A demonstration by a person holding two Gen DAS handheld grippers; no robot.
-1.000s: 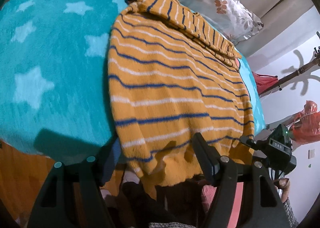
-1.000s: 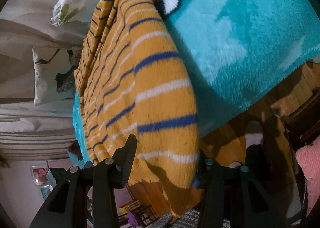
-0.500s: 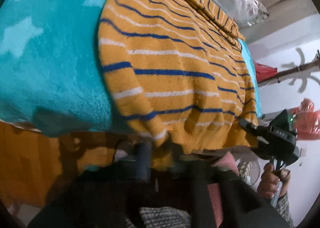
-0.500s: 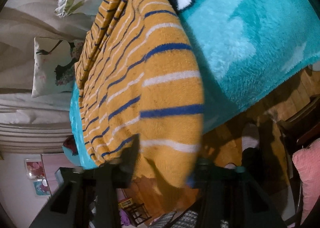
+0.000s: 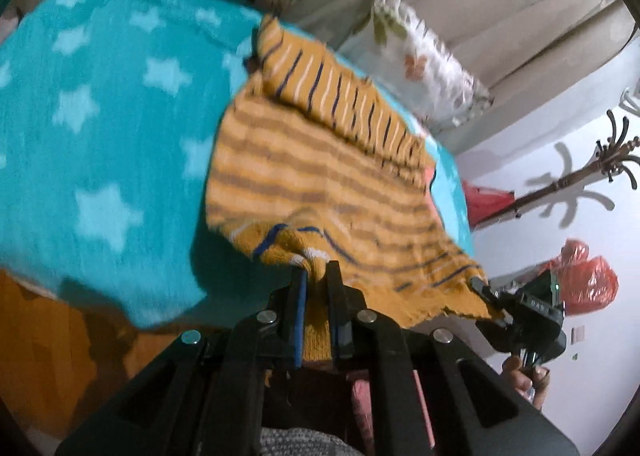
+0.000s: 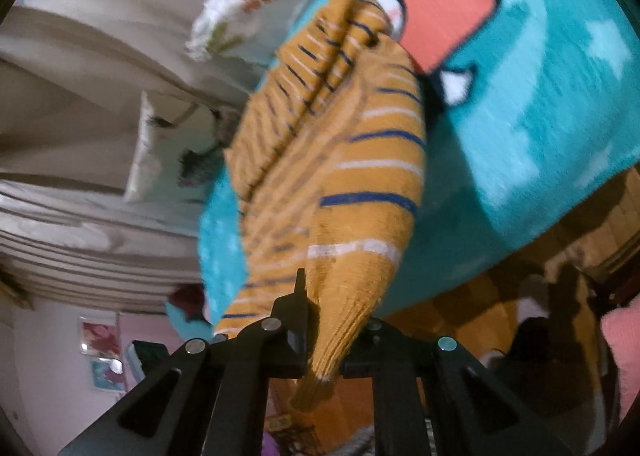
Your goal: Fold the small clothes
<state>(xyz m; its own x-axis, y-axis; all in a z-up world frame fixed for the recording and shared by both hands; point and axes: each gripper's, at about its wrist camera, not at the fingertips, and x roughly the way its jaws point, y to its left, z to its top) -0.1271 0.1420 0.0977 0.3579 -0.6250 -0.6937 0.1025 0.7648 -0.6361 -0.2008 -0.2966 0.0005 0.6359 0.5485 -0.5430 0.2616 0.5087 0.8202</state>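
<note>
A small mustard-yellow knit sweater [image 5: 320, 176] with blue and white stripes lies on a teal star-pattern blanket [image 5: 100, 136]. My left gripper [image 5: 316, 276] is shut on the sweater's bottom hem at its left corner. My right gripper [image 6: 320, 296] is shut on the hem at the other corner; the sweater [image 6: 344, 176] stretches away from it. The right gripper also shows in the left wrist view [image 5: 496, 304] at the hem's right end. The lifted hem shows the sweater's paler inside. A folded sleeve lies across the far end.
Floral pillows [image 5: 420, 56] and a beige headboard stand beyond the blanket. A coat rack [image 5: 580, 176] and a red bag [image 5: 580, 280] are at the right by the white wall. Wooden floor [image 5: 40, 336] lies below the bed edge [image 6: 520, 236].
Both grippers have shut on the bottom hem and lifted it up off the blanket's edge. The hem has started to turn over toward the far end, showing the inside.
</note>
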